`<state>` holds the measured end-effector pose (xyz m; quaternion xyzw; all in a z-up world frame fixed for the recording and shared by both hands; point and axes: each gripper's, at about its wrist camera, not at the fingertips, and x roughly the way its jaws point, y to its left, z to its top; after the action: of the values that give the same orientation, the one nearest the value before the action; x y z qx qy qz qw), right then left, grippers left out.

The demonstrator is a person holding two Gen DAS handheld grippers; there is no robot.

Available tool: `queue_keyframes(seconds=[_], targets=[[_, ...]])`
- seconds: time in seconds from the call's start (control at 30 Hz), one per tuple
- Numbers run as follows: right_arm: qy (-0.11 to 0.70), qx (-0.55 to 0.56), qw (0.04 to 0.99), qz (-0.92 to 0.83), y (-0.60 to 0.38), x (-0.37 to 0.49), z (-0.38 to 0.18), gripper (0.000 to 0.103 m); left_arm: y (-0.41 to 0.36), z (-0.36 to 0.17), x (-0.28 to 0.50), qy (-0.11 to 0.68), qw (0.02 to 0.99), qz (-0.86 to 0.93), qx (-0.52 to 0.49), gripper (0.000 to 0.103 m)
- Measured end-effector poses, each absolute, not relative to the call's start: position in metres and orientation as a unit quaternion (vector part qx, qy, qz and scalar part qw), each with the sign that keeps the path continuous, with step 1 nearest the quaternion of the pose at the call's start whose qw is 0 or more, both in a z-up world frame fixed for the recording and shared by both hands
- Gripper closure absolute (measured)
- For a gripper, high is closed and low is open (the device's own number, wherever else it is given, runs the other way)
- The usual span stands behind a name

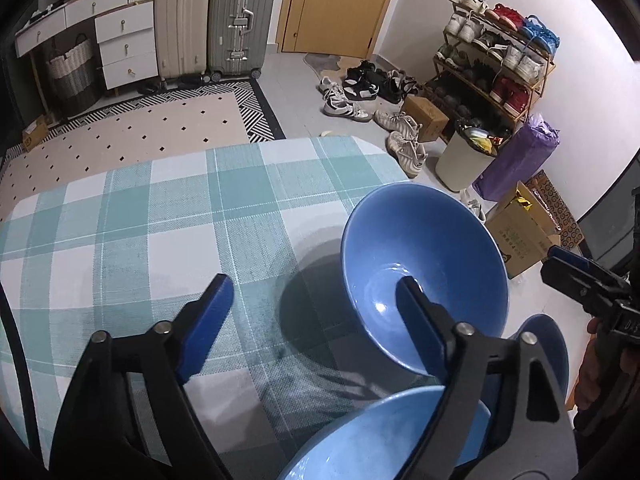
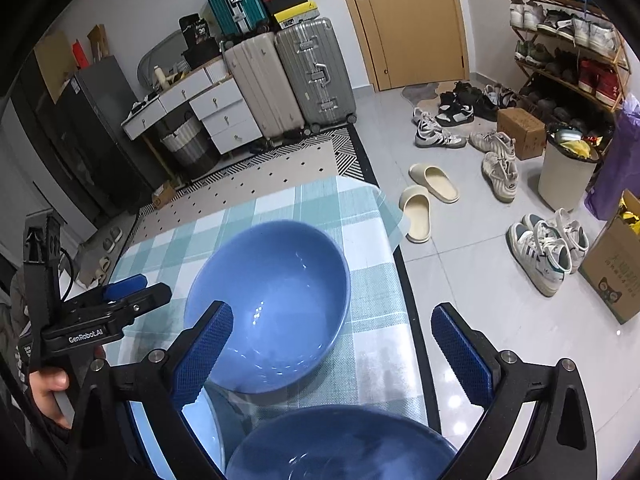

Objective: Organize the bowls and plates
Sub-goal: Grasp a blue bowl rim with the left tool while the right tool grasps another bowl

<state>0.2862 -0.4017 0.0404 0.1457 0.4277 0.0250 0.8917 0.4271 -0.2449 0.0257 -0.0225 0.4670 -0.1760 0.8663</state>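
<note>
progress: early, by my judgement; bowls are sitting loose on the counter (image 1: pixel 120 216), nothing visibly stacked yet, and no plates are showing.
far bowl (image 2: pixel 272 300): deep, glossy blue, empty, standing upright at 12 o'clock from the right claw (image 2: pixel 332 356).
near bowls: a paler blue bowl (image 1: pixel 380 436) is lying at 6 o'clock under the left claw (image 1: pixel 312 316); a darker blue bowl (image 2: pixel 340 444) is sitting at 6 o'clock in the right view.
left claw: standing wide, gripping nothing, its right finger hanging over the far bowl.
right claw: gaping wide, holding nothing.
left to do: gathering and nesting the bowls.
</note>
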Motion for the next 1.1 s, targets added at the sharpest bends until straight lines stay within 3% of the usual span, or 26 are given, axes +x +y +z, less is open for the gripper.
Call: queue_keyframes(seconds=[0.1, 0.2, 0.27, 0.5, 0.9, 1.1], targets=[[0.434, 0.151, 0.887, 0.032, -0.402, 0.291, 0.036, 0.008, -0.249, 0.018, 0.433, 0.476, 0.861, -0.175, -0.021, 0.034], [0.446, 0.154, 0.881, 0.037, -0.401, 0.297, 0.027, 0.021, -0.254, 0.009, 0.437, 0.484, 0.857, -0.177, -0.016, 0.041], [0.451, 0.156, 0.878, 0.037, -0.401, 0.3, 0.022, 0.023, -0.259, 0.004, 0.439, 0.488, 0.854, -0.181, -0.011, 0.046], [0.467, 0.162, 0.868, 0.046, -0.397, 0.309, 0.005, 0.05, -0.271, -0.009, 0.44, 0.502, 0.843, -0.192, -0.001, 0.069], [0.475, 0.159, 0.865, 0.042, -0.394, 0.312, -0.002, 0.076, -0.282, -0.01, 0.443, 0.506, 0.836, -0.214, 0.007, 0.091], [0.475, 0.153, 0.866, 0.038, -0.394, 0.312, -0.004, 0.085, -0.284, -0.01, 0.441, 0.502, 0.838, -0.215, 0.009, 0.091]])
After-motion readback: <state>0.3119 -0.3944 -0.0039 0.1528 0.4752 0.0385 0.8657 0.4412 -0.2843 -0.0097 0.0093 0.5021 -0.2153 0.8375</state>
